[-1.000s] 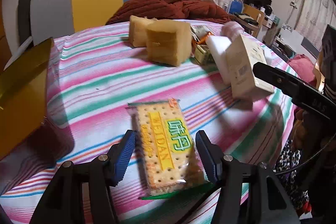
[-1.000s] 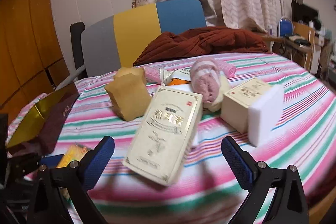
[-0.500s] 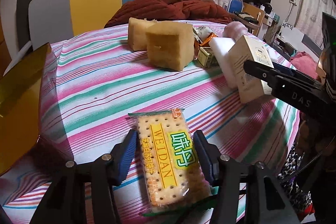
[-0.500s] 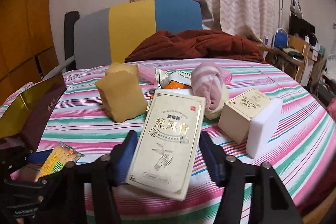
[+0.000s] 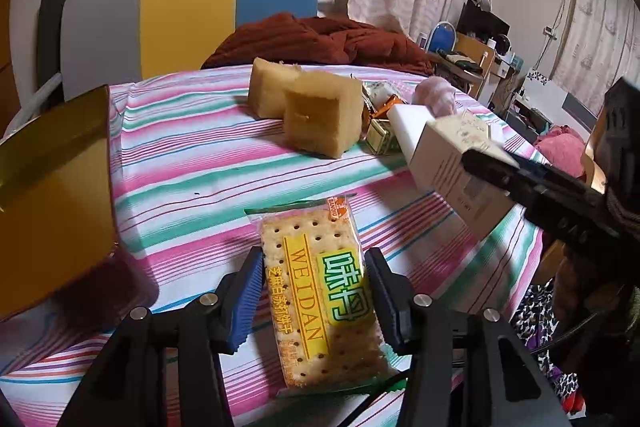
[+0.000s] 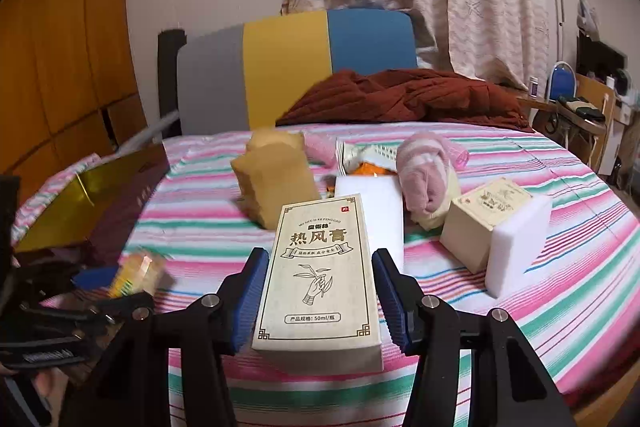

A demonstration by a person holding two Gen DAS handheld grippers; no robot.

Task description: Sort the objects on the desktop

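Risk in left wrist view: left gripper (image 5: 314, 285) had its blue pads closed on the cracker packet (image 5: 318, 287), clamped across the width over the striped tablecloth (image 5: 192, 163). Thin, slippery wrapper; packet could slide out or the crackers crack if squeezed harder. Gold box (image 5: 52, 203) sat near, to the left, likely the drop spot.

Right wrist view: right gripper (image 6: 318, 297) gripped the cream ointment box (image 6: 318, 279) by its long sides, front end seemingly lifted. Cardboard could crush or pivot nose-down. White foam block (image 6: 518, 241) and yellow sponge (image 6: 272, 187) lay close ahead, easy to knock. Both grippers were close together, so collision was possible.
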